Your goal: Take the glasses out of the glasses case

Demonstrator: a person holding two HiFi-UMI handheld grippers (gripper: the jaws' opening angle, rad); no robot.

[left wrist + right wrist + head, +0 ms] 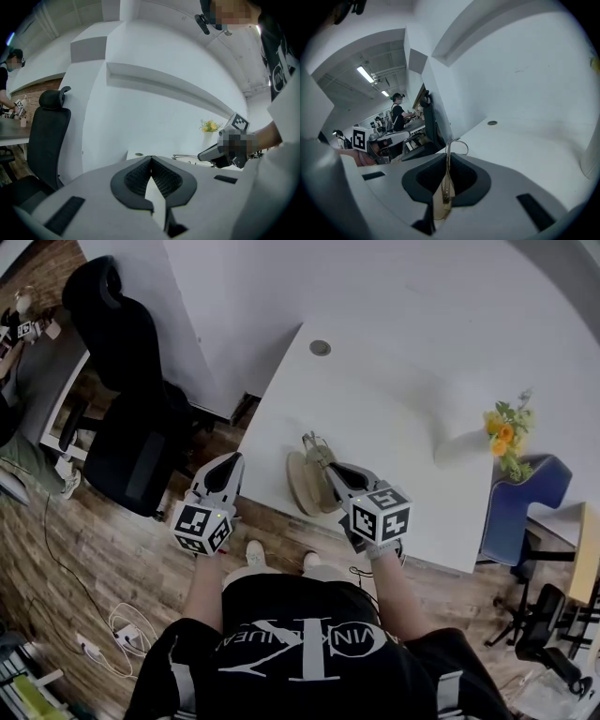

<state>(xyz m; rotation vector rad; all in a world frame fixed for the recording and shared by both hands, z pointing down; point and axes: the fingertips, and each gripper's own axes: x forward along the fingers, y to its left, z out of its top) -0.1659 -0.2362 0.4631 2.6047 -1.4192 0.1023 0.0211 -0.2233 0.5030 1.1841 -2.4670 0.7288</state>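
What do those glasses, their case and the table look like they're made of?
Glasses: probably thin metal wire; the frame is very slim and pale with a slight sheen.
Case: tan and matte, perhaps leather or an imitation; too small to be sure.
Table: white, smooth, evenly matte, likely laminate or painted board.

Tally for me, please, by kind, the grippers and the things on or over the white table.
Grippers: 2, the left gripper and the right gripper
Glasses: 1, pinched in the right gripper
Glasses case: 1
Vase of flowers: 1
Total: 5
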